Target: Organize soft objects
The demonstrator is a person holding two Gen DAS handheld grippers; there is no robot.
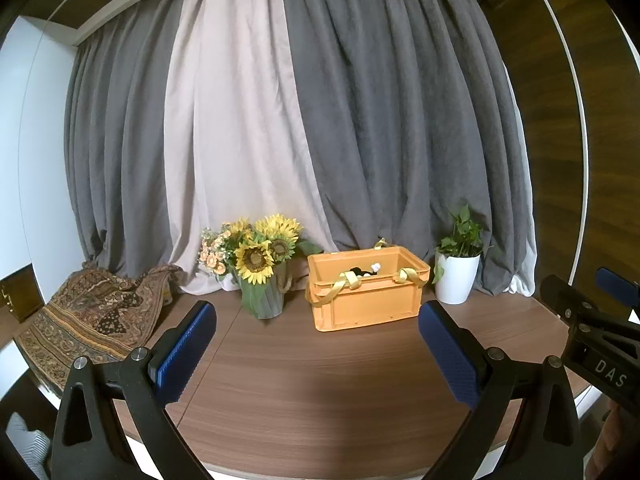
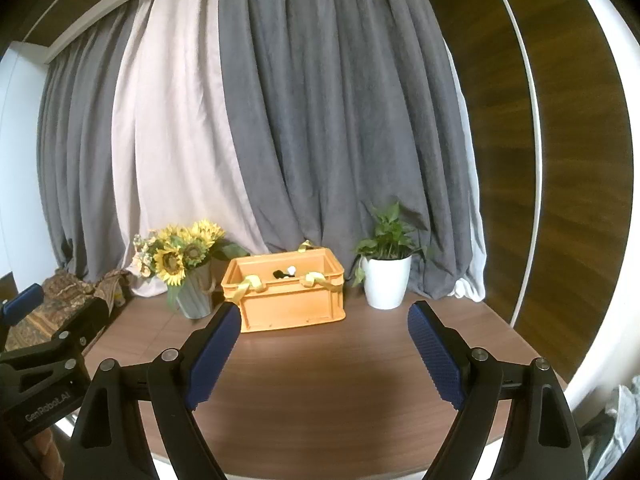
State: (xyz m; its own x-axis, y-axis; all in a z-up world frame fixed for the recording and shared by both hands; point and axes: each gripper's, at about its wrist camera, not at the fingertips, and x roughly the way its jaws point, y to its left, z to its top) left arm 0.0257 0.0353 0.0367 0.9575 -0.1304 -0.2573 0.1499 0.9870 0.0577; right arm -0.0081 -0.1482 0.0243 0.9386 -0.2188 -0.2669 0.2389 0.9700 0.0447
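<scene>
An orange plastic crate (image 1: 366, 300) (image 2: 288, 300) stands at the back of the brown table, with yellow ribbon (image 1: 352, 280) (image 2: 250, 282) draped over its front rim. Inside it lies a black and white soft item (image 1: 366, 270) (image 2: 285, 272), mostly hidden by the crate's wall. My left gripper (image 1: 316, 356) hovers open over the table in front of the crate, nothing between its blue pads (image 1: 184, 352). My right gripper (image 2: 324, 356) is open too and holds nothing. Each gripper shows at the edge of the other's view.
A grey vase of sunflowers (image 1: 262, 264) (image 2: 188, 268) stands left of the crate. A potted green plant in a white pot (image 1: 458, 276) (image 2: 386, 280) stands to its right. A patterned cloth (image 1: 92, 320) (image 2: 60, 300) lies at far left. Grey and pale curtains hang behind.
</scene>
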